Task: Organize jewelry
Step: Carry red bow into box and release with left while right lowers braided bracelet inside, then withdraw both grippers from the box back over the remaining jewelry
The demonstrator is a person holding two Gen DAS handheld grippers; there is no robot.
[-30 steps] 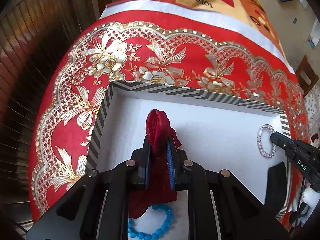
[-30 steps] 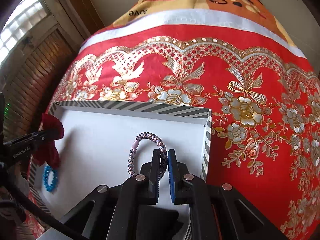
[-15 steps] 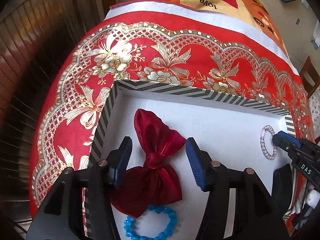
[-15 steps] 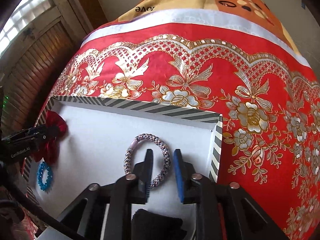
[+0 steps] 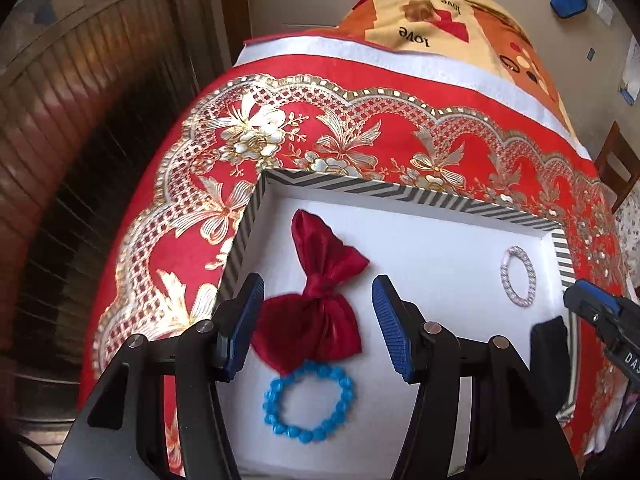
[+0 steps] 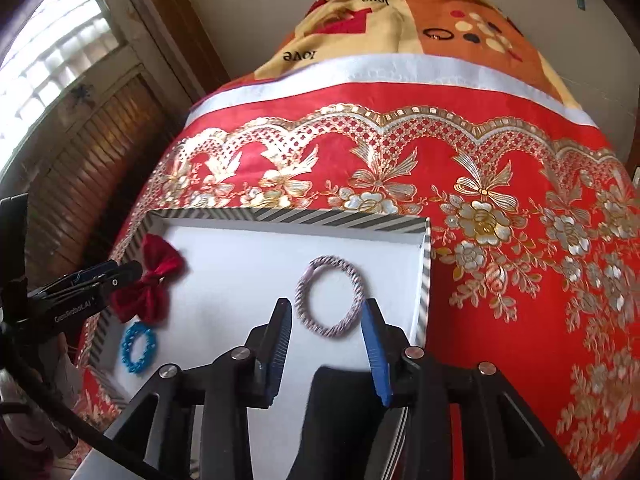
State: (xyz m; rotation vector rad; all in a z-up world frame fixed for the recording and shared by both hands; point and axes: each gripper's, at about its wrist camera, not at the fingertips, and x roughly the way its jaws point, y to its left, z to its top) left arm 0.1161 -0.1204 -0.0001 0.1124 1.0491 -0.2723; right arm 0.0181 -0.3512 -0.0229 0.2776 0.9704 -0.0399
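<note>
A white tray with a striped rim [image 5: 400, 192] [image 6: 280, 214] sits on the red and gold cloth. A dark red bow [image 5: 320, 292] [image 6: 148, 280] lies flat in its left part, with a blue bead bracelet [image 5: 308, 408] [image 6: 138, 346] just below it. A braided grey-pink bracelet [image 6: 330, 296] [image 5: 518, 276] lies near the tray's right wall. My left gripper [image 5: 318, 316] is open, its jaws astride the bow and above it. My right gripper [image 6: 326, 344] is open, its jaws either side of the braided bracelet's near edge.
The red cloth with gold flowers [image 6: 500, 220] covers the bed all round the tray. A patterned orange blanket [image 6: 400, 20] lies beyond it. Wooden shutters [image 5: 80, 140] stand at the left, and a wooden chair [image 5: 616, 168] at the far right.
Both grippers have opened. The left let go of the red bow, which now lies flat in the tray. The right let go of the braided bracelet, and both grippers have pulled back.
</note>
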